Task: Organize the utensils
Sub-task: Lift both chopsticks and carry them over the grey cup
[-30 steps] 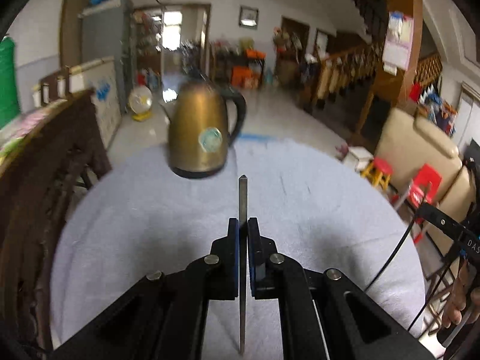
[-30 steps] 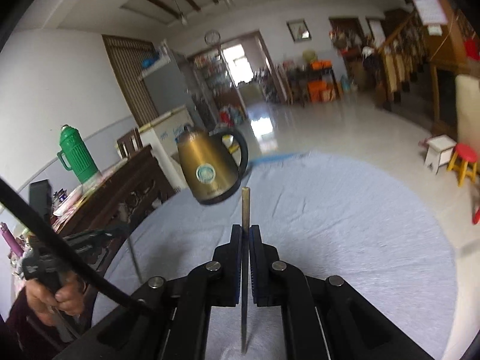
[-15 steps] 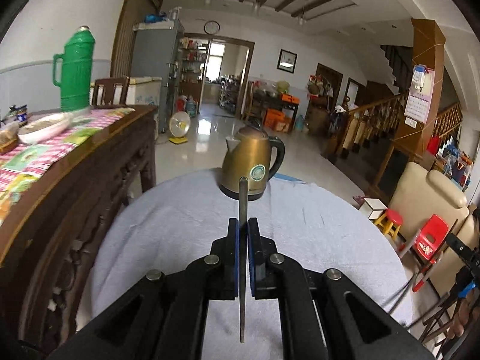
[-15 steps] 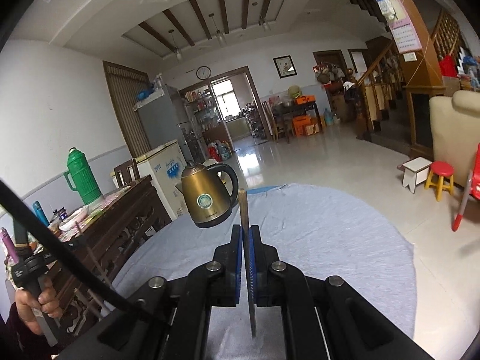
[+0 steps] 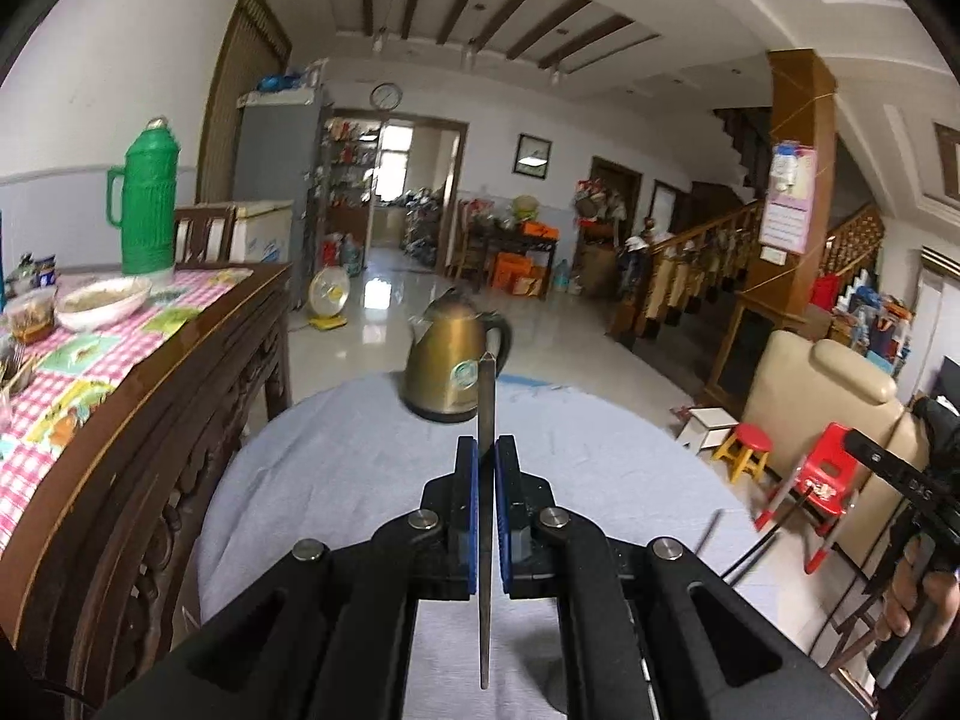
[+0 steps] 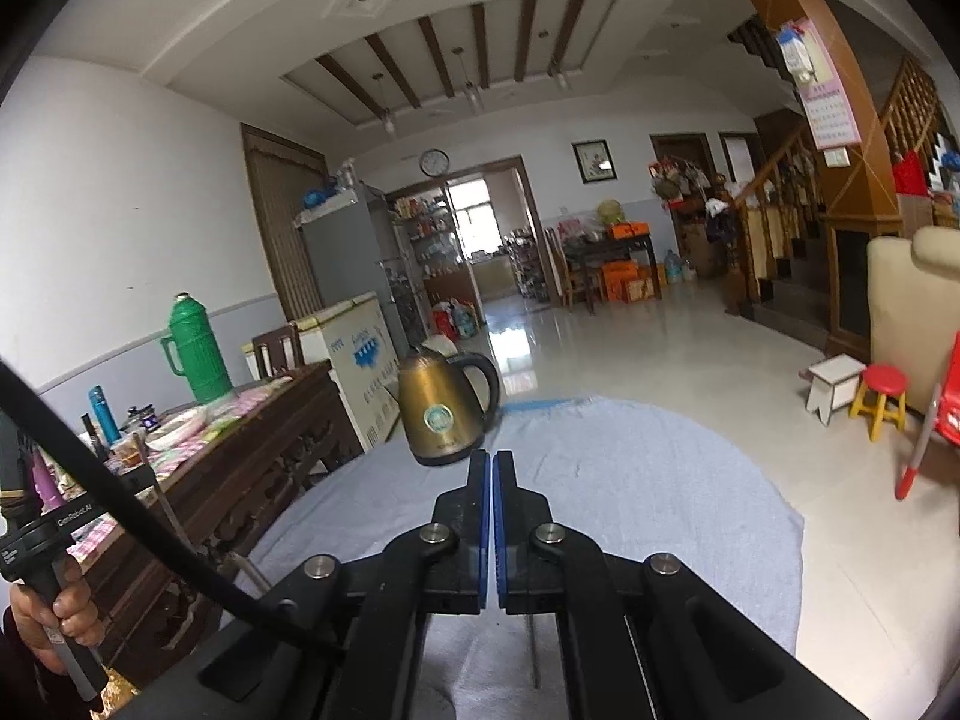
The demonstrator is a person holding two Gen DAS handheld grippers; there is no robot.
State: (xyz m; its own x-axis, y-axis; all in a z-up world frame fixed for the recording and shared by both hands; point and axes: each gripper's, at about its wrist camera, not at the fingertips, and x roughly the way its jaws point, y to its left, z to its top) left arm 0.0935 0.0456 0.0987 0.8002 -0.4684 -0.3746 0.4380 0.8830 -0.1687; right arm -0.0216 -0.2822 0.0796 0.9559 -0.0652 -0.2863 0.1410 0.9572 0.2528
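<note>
In the left wrist view, the left gripper (image 5: 486,480) has its jaws pressed flat against a thin metal utensil (image 5: 486,408), which stands upright between the blue pads (image 5: 467,516); its pointed upper end rises in front of the brass kettle (image 5: 450,366) and its lower end hangs below the pads, over the grey tablecloth (image 5: 336,450) on the near side of the kettle. It looks like a slim, stiff, smooth strip of steel, probably light but slippery, so I judge that a hold near its middle, flat faces against the pads as here, keeps it from swinging or sliding. What kind of utensil it is cannot be told. In the right wrist view, the right gripper (image 6: 492,468) shows its pads nearly together, with only a sliver between them just nearer than the kettle (image 6: 444,414). A thin metal rod (image 6: 533,648) shows low, behind the jaw bases and above the cloth (image 6: 660,480); whether the jaws pinch it or it has slipped down, I cannot tell. If it is held, the hold is near one end, and likely to pivot.
</note>
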